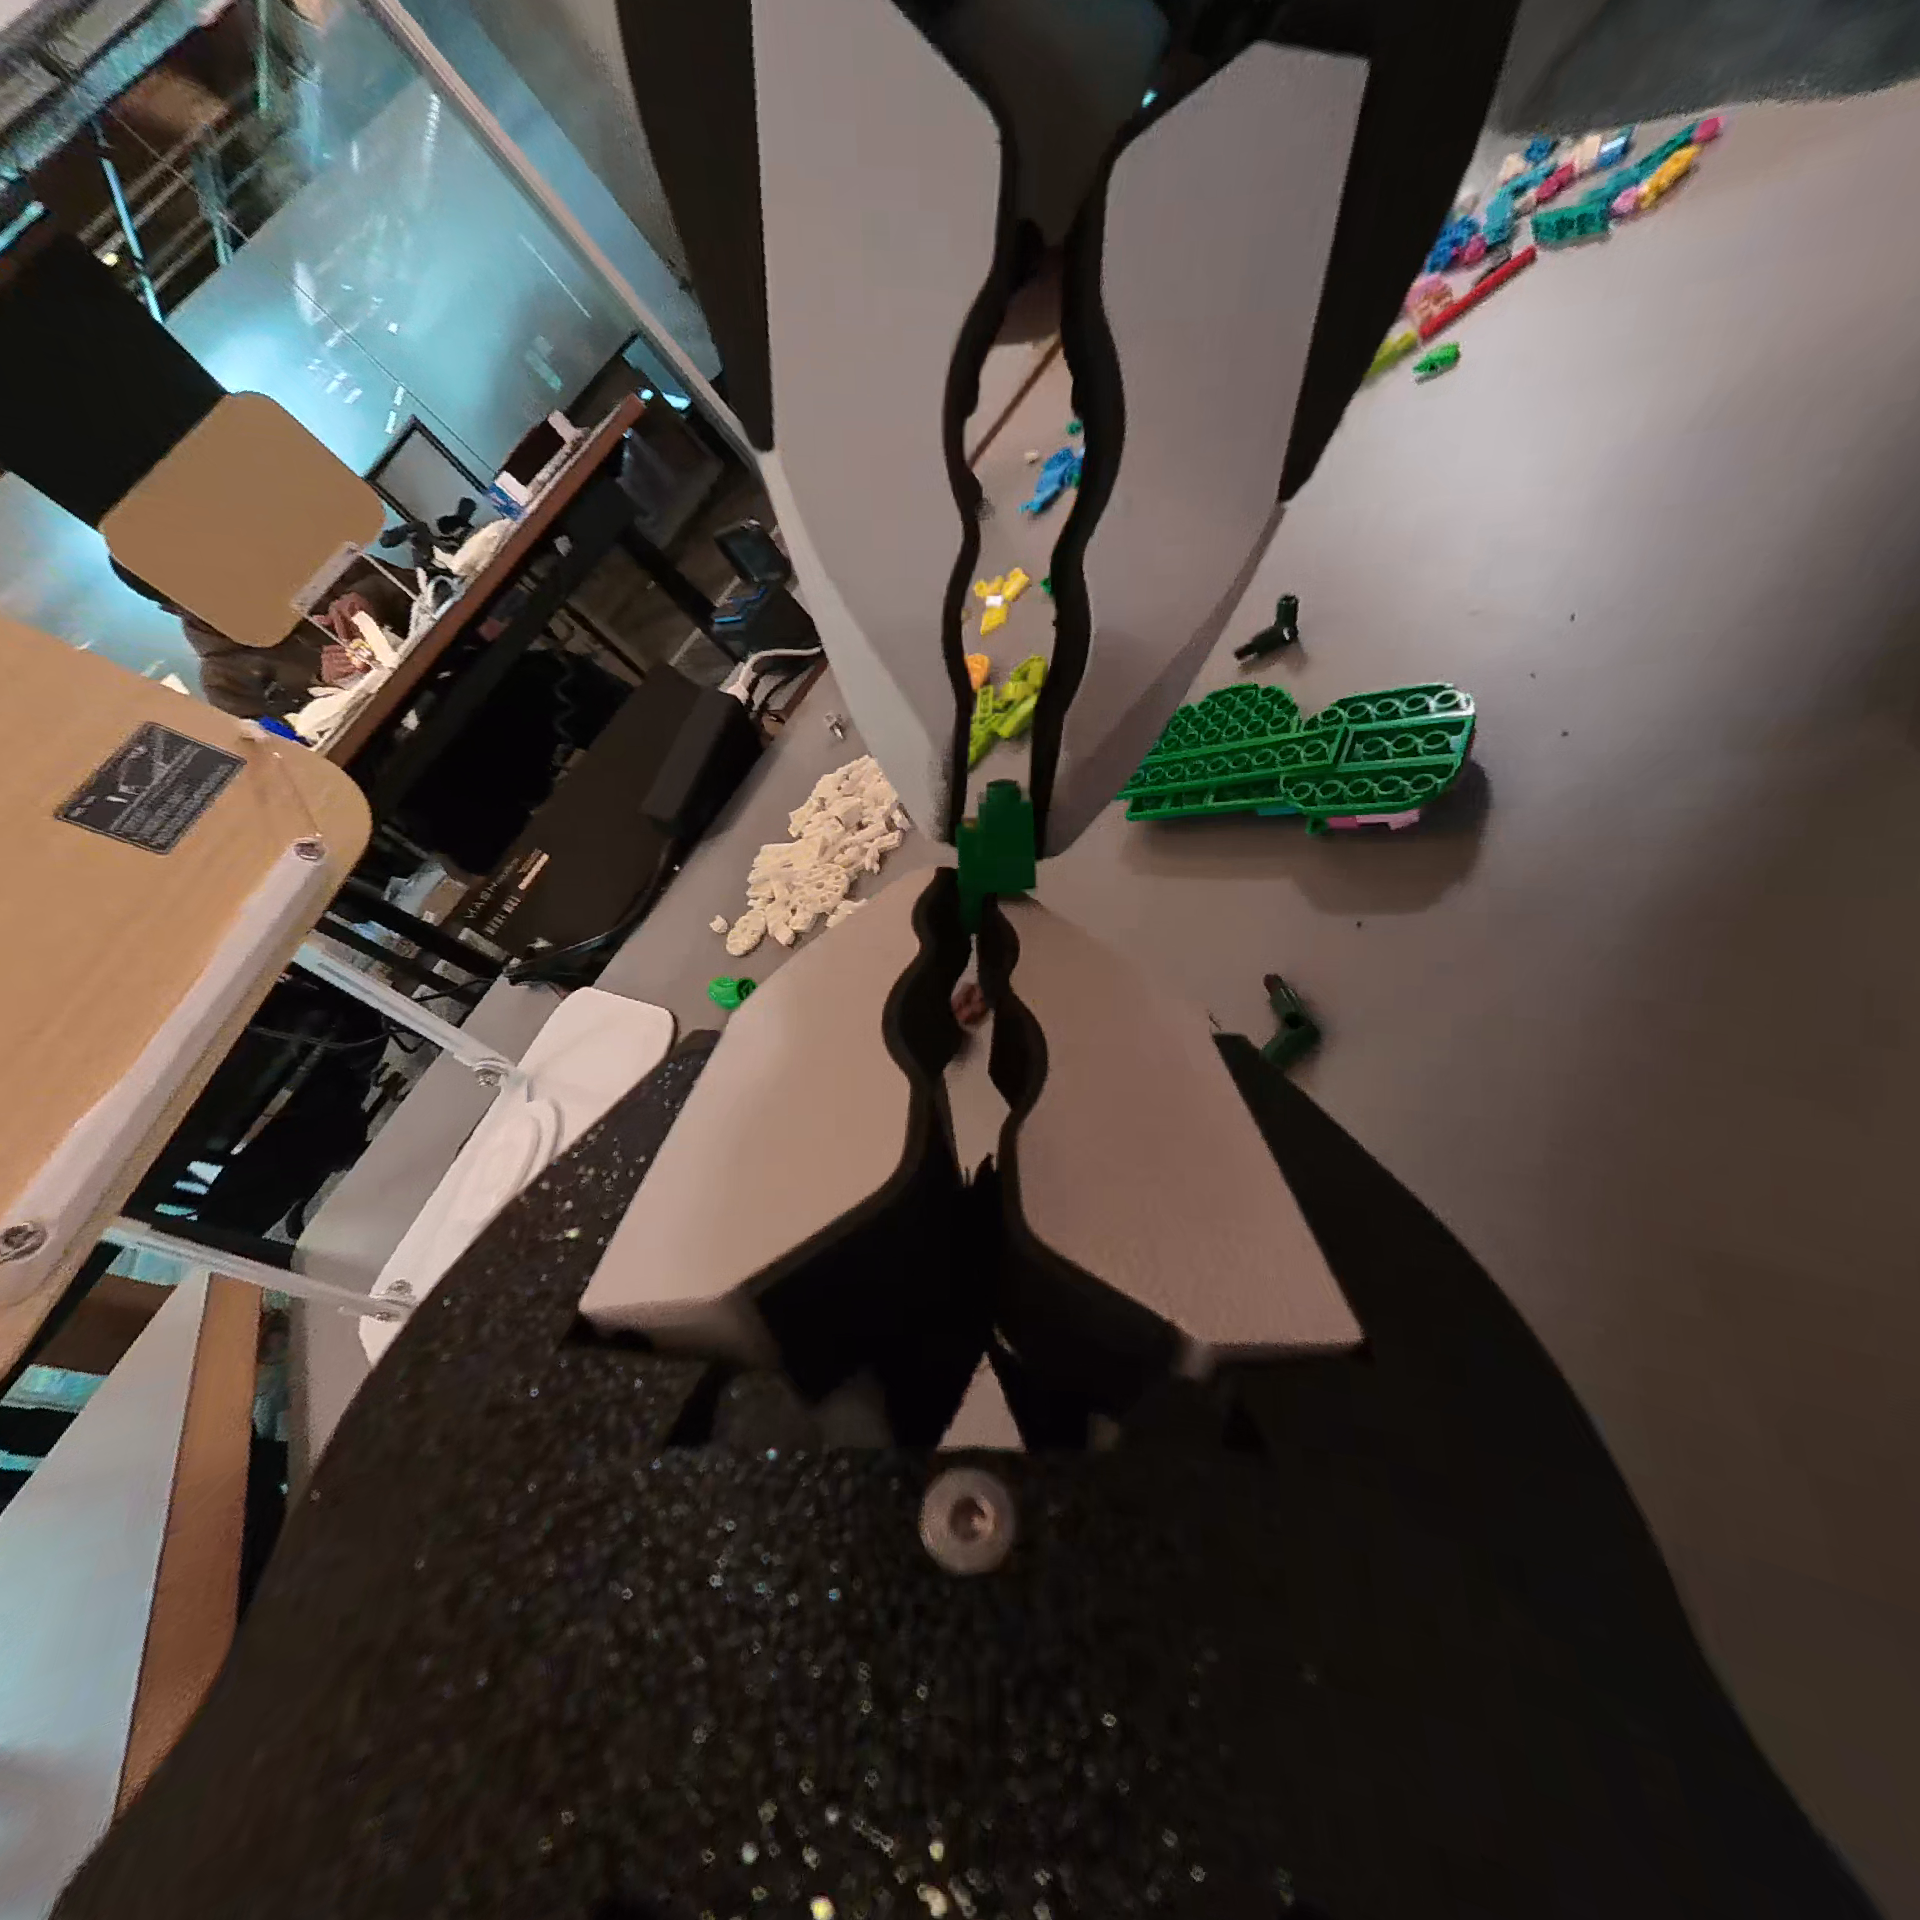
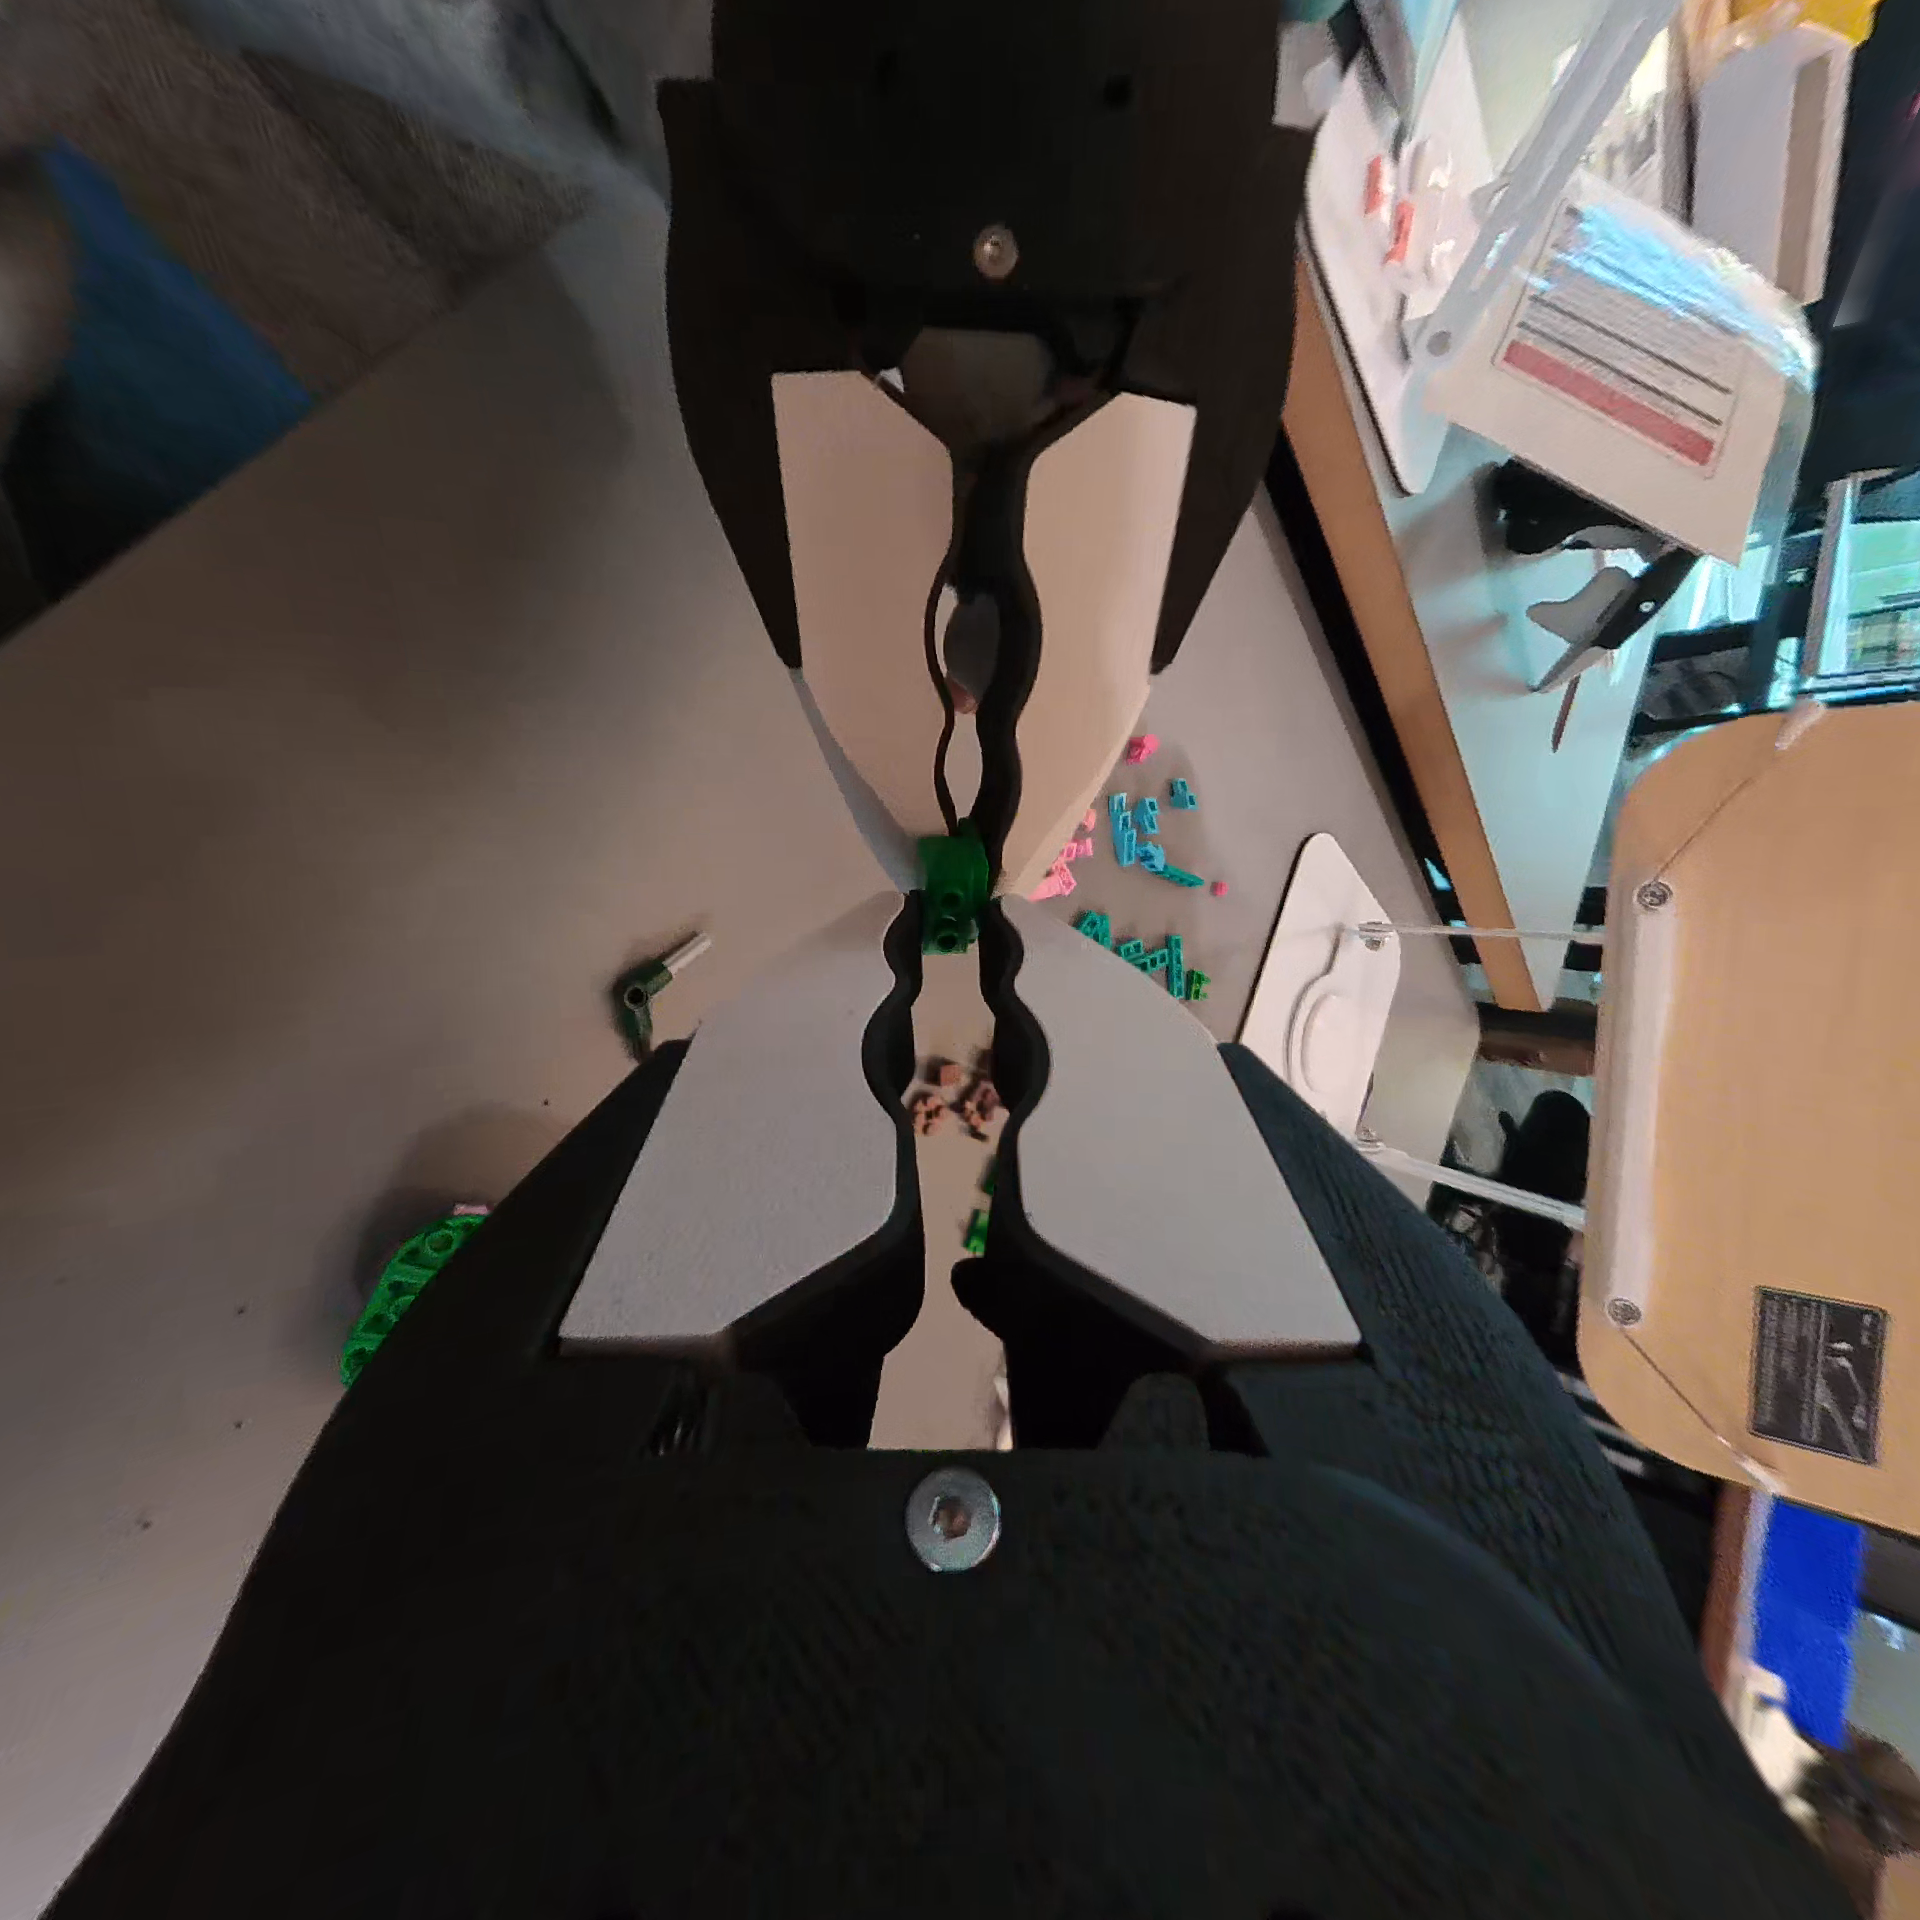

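Green brick (image 1: 995, 847) pinched tip-to-tip between left gripper (image 1: 982, 904) and right gripper (image 2: 951, 920).

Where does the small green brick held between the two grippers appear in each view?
Left wrist view: the green brick is at the centre, at the meeting fingertips.
Right wrist view: the green brick is again at the centre, studs showing.
Shared landmark: the dark green elbow piece on the table.
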### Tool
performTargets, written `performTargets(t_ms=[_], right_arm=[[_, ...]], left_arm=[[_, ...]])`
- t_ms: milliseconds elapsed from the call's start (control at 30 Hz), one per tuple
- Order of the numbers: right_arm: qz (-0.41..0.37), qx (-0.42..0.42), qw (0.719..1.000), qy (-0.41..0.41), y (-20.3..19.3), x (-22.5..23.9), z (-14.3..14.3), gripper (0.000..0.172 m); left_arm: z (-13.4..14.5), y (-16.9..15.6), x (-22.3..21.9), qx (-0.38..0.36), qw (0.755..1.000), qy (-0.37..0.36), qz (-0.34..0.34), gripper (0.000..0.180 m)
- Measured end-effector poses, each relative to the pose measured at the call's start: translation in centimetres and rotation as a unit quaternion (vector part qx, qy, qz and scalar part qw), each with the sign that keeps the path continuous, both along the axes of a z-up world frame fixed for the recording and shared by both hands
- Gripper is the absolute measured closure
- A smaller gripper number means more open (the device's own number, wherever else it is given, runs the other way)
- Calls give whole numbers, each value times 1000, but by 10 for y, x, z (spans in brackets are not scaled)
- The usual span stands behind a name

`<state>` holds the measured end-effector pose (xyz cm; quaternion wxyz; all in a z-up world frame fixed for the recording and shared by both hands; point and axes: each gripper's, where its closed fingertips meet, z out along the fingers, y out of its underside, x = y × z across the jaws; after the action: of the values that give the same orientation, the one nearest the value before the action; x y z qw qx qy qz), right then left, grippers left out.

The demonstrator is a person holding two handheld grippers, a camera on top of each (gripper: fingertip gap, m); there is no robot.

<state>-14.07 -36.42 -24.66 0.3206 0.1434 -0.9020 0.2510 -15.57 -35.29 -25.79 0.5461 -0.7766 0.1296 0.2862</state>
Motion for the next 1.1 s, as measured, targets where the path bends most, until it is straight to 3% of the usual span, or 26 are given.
performTargets(t_ms=[367, 433, 533, 567, 700, 867, 967, 1100], right_arm=[[-12, -82, 996, -16, 4, 4, 8, 162], [-59, -60, 996, 25, 29, -10, 13, 165], [-96, -139, 986, -7, 62, -8, 36, 165], [-104, -135, 985, -5, 67, -8, 34, 165], [-133, -101, 986, -8, 65, -21, 5, 164], [-197, -74, 978, -9, 83, -86, -33, 164], [-228, -46, 972, -24, 96, -128, -56, 164], [-262, -92, 960, -45, 92, -185, -66, 164]], left_arm=[[11, -3, 6, 28, 999, 16, -9, 178], [-6, -23, -27, -25, 996, 53, 73, 178], [-12, -56, -40, 34, 993, -84, 75, 179], [-12, -60, -43, 34, 992, -86, 86, 178], [-12, -42, -39, 50, 990, -103, 78, 178], [-6, -25, -78, 102, 982, -64, 147, 178], [-34, -6, -103, 13, 984, -100, 148, 177], [-50, 9, -157, -43, 974, -119, 185, 177]])
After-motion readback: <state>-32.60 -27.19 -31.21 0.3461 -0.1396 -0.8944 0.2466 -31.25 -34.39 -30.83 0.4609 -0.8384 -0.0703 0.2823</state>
